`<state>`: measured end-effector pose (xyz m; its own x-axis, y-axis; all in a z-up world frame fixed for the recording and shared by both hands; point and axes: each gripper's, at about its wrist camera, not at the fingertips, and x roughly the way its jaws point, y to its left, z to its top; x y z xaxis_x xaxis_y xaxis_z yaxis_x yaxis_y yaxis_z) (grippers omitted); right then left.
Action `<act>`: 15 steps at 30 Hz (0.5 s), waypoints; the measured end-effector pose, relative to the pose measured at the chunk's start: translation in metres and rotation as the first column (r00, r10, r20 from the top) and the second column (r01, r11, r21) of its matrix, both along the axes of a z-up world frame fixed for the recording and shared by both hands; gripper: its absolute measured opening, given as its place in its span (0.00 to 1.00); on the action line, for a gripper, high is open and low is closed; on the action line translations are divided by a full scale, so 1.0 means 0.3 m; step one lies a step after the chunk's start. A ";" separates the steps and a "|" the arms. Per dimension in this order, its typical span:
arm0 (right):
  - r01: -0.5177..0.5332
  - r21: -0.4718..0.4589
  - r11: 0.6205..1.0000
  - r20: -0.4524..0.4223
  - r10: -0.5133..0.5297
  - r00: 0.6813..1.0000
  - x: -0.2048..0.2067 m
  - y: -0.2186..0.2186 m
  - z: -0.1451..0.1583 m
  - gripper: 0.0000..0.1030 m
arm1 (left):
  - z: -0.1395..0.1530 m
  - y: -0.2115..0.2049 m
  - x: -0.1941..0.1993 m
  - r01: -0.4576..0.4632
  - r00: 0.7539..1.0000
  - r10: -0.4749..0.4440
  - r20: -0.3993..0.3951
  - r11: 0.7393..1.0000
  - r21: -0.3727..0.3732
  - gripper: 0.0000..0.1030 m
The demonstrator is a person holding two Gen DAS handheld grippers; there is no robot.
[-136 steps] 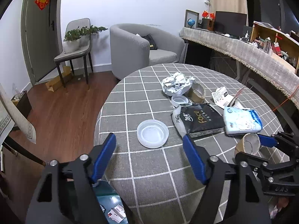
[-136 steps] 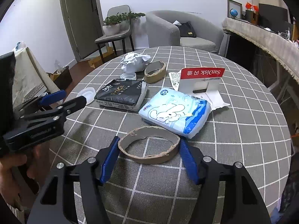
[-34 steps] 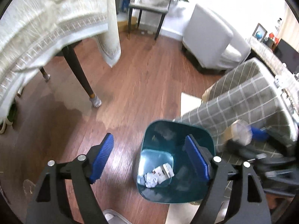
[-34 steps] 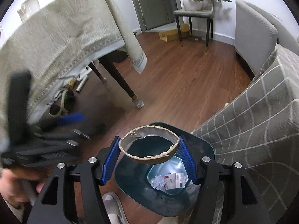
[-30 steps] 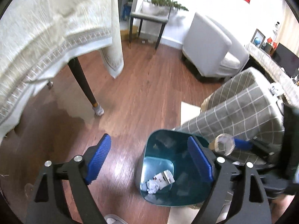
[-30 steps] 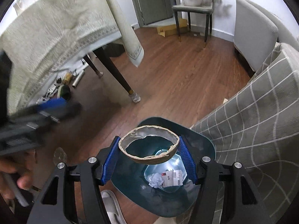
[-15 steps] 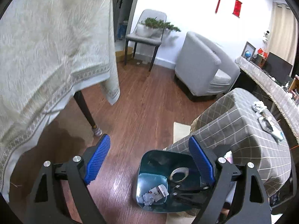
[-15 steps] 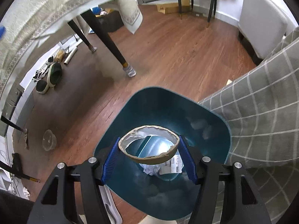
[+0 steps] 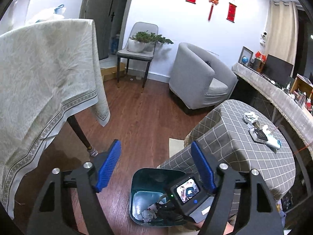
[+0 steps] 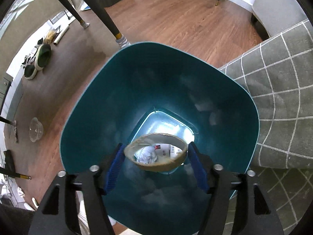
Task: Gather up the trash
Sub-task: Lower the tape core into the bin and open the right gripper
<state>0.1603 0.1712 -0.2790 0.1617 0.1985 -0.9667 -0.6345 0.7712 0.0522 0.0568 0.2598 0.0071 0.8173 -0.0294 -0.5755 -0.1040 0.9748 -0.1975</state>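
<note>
Currently, we are holding the left gripper [image 9: 155, 164] empty, its jaws closing on nothing, above the deep teal plastic bin [image 10: 93, 105]. We are opening the right gripper [image 10: 155, 161] inside the bin mouth; the brown cardboard tape ring [image 10: 155, 152], lying crosswise between the parting pads, is dropping straight down toward the crumpled paper below.

Bin [image 10: 121, 98] was teal, paler at the bottom. Cardboard ring [image 10: 156, 166] was brown, grey-white inside. Gripper pads [image 10: 114, 169] were blue on black arms. Tablecloth [image 10: 277, 90] was grey with a white grid. Other cloth [image 9: 45, 74] was cream with a patterned border. Floor [image 9: 140, 121] was reddish-brown wood.
</note>
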 end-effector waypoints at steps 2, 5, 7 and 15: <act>-0.001 0.007 1.000 0.007 0.001 1.000 -0.002 -0.006 0.016 0.74 | 0.012 -0.024 0.000 0.024 1.000 -0.024 0.003 0.999 0.030 0.73; -0.001 0.035 0.999 0.025 0.000 1.000 0.000 -0.009 0.060 0.74 | 0.028 -0.058 -0.006 0.044 0.999 -0.046 0.017 0.995 0.088 0.73; -0.003 0.059 0.998 0.041 0.000 0.999 0.003 -0.014 0.098 0.74 | 0.036 -0.072 -0.008 0.051 0.998 -0.053 0.018 0.993 0.103 0.73; -0.047 0.196 0.979 0.150 0.017 0.989 -0.030 -0.029 0.335 0.74 | 0.070 -0.112 -0.009 0.074 0.997 -0.076 0.018 0.994 0.081 0.78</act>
